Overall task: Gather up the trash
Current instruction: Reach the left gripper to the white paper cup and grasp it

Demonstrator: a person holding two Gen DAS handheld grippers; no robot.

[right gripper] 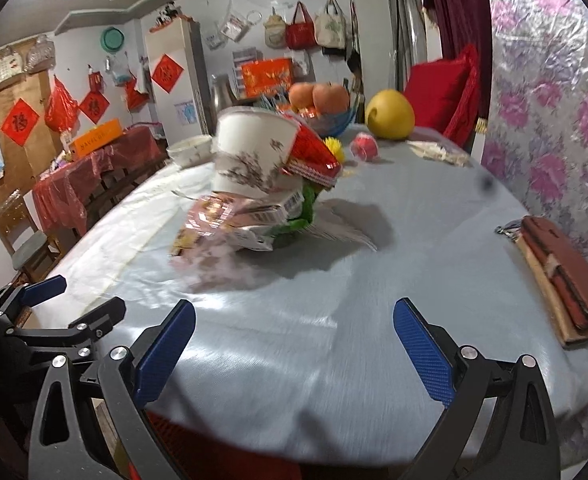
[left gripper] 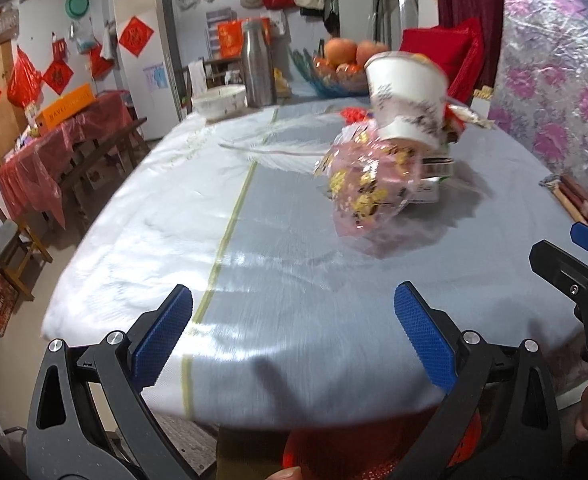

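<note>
nearby, trash pile mid-table, both tongs wide.

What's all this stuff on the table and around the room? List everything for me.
White paper cup with ink-style print: one, atop the trash pile, mid-table.
Pink clear plastic wrapper with yellow flowers: one, front of the pile.
Red foil packet: one, beside the cup.
Yellow pomelo: one, far table end.
Blue fruit bowl with orange fruit: one, far end.
Steel flask: one, far left end.
White ceramic bowl: one, beside the flask.
Brown leather wallet: one, right table edge.
Grey-white tablecloth: one, covering the table.
Left gripper: black with blue pads, open, empty.
Right gripper: same, open, empty.
</note>
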